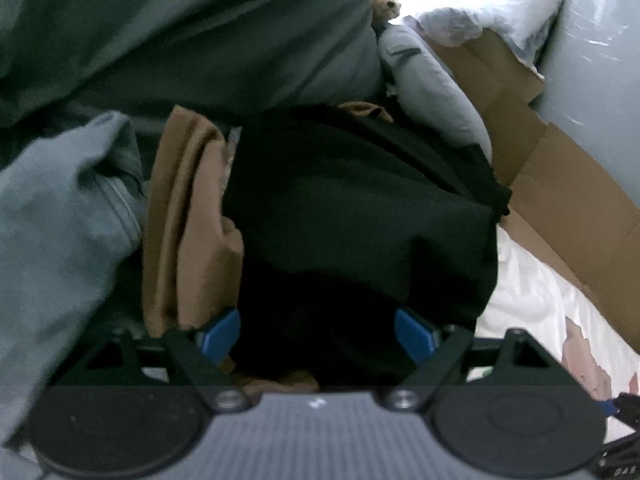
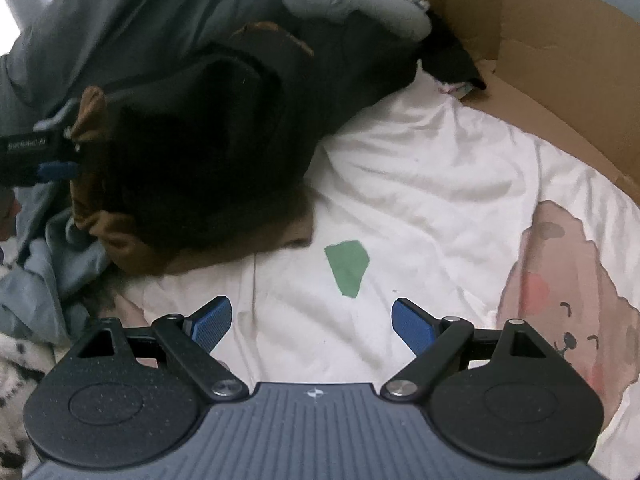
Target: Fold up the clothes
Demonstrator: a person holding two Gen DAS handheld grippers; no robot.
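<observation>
Left gripper [image 1: 318, 334] wide over black garment [image 1: 360, 208]; right gripper [image 2: 312, 324] wide over white sheet [image 2: 420, 168]. Risk: pinching brown garment [image 1: 188, 216] too.

The right gripper [image 2: 312, 322] points down at a white bedsheet [image 2: 420, 184], its blue-padded jaws spread wide with only sheet between them. A green patch [image 2: 347, 266] is printed on the sheet just beyond the fingertips. A pink bear print [image 2: 568, 300] lies to the right. A black garment [image 2: 208, 140] is heaped at upper left, resting on a brown garment [image 2: 132, 240]. Grey clothing [image 2: 132, 12] lies behind the heap. Cardboard [image 2: 540, 60] borders the sheet at upper right. The left gripper [image 2: 44, 160] enters at the left edge, touching the brown fabric.
</observation>
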